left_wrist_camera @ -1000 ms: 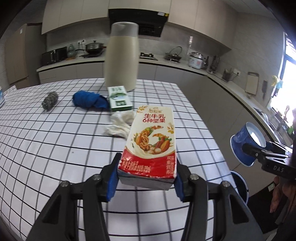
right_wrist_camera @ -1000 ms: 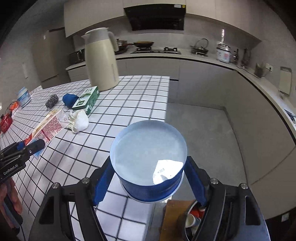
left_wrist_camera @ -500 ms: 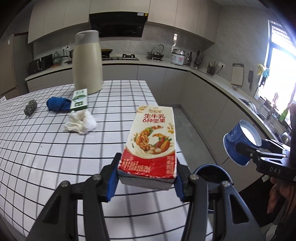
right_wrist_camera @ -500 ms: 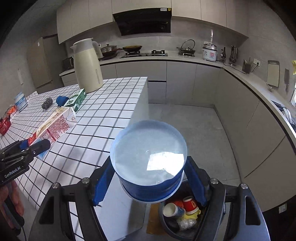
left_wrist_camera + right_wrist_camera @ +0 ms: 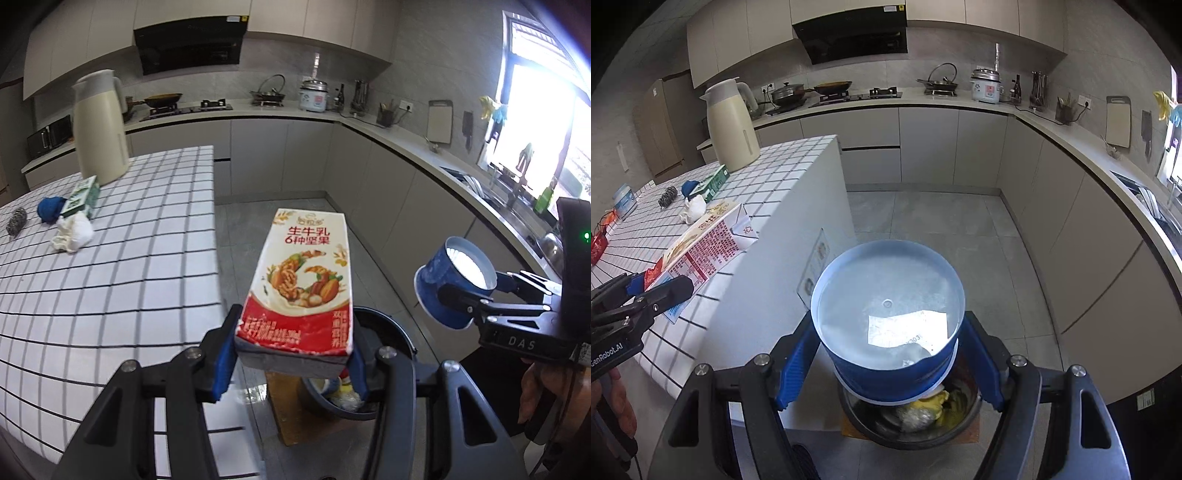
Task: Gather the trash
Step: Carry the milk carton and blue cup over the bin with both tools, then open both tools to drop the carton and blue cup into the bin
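Note:
My left gripper (image 5: pixel 291 363) is shut on a red and white milk carton (image 5: pixel 301 284), held just past the counter's edge and above a dark trash bin (image 5: pixel 384 387) on the floor. The same carton (image 5: pixel 701 251) shows at the left of the right wrist view. A blue paper cup (image 5: pixel 888 321) is pinched between the pads of my right gripper (image 5: pixel 890 365), right over the bin (image 5: pixel 908 417), which holds yellow and crumpled waste. That cup (image 5: pixel 452 284) appears to the right of the carton in the left wrist view.
On the tiled counter (image 5: pixel 110 266) lie a crumpled white tissue (image 5: pixel 74 232), a small green box (image 5: pixel 81 195), a blue cloth (image 5: pixel 50 208), a steel scourer (image 5: pixel 16 221) and a tall cream jug (image 5: pixel 99 129). A brown mat (image 5: pixel 291 417) lies under the bin. Cabinets line the far wall.
Both grippers have swung right, off the counter and over the floor, carrying the carton and the cup. The bin has come into view beneath them.

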